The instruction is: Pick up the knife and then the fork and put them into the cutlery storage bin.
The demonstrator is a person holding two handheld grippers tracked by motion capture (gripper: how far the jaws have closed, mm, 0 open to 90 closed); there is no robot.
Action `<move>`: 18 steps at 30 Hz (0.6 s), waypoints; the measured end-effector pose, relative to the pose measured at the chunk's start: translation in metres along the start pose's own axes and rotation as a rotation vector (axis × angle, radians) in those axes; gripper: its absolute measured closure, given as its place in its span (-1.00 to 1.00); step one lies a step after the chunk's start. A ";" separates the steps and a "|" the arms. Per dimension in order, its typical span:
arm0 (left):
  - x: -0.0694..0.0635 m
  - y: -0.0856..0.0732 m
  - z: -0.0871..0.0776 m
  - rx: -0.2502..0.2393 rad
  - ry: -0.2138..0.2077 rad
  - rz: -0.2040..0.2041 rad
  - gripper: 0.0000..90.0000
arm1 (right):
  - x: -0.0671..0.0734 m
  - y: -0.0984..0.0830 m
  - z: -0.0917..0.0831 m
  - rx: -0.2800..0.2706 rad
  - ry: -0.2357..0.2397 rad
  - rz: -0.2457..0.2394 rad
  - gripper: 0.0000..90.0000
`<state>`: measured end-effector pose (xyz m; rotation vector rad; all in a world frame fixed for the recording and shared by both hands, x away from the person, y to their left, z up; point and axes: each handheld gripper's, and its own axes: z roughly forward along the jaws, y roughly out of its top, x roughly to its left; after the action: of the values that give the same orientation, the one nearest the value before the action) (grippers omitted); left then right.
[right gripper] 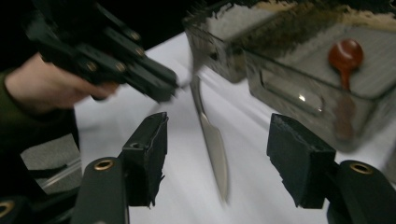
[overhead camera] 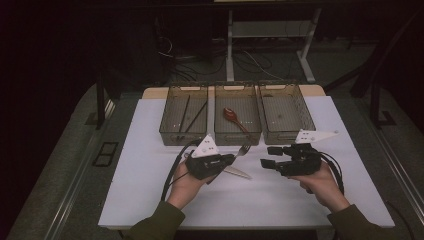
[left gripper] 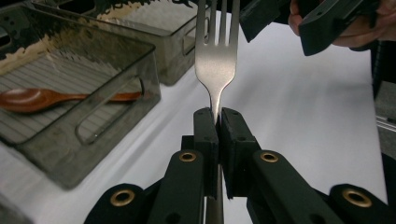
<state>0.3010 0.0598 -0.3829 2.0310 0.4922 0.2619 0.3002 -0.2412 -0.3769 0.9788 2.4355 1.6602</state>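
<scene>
White table top [overhead camera: 150,200]: bare surface lies open to the left, right and near side of the 2 hands, out to its edges; the far edge is lined by 3 clear bins side by side, touching or nearly so. Left bin [overhead camera: 183,115]: 2 dark sticks. Middle bin [overhead camera: 237,117]: 1 red-brown spoon [overhead camera: 231,115]. Right bin [overhead camera: 286,112]: contents cannot be told. Fork [left gripper: 215,60]: 1, metal, handle clamped between the closed jaws of the left gripper [overhead camera: 227,159], tines pointing toward the middle bin, just short of its near wall; in the right gripper view its handle end juts out behind the left gripper, blurred, over the table. Right gripper [overhead camera: 270,157]: 1, jaws apart with nothing between the pads, just beside the fork's end, facing the left gripper across a narrow gap. Grippers: 2; cables: 1 trailing from each.
</scene>
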 end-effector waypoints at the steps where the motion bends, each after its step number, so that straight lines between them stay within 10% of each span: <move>1: 0.000 0.001 0.002 -0.003 0.006 -0.003 0.88 | 0.001 0.003 0.002 -0.008 0.007 0.004 -0.17; 9: -0.006 0.008 0.013 -0.008 0.035 0.011 0.88 | 0.007 0.025 0.020 -0.028 0.020 0.015 0.03; 18: -0.007 0.007 0.013 -0.032 0.060 -0.003 0.88 | 0.002 0.033 0.034 -0.050 -0.023 0.036 0.75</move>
<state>0.3012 0.0432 -0.3827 1.9955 0.5243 0.3276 0.3267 -0.2041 -0.3628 1.0353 2.3639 1.7013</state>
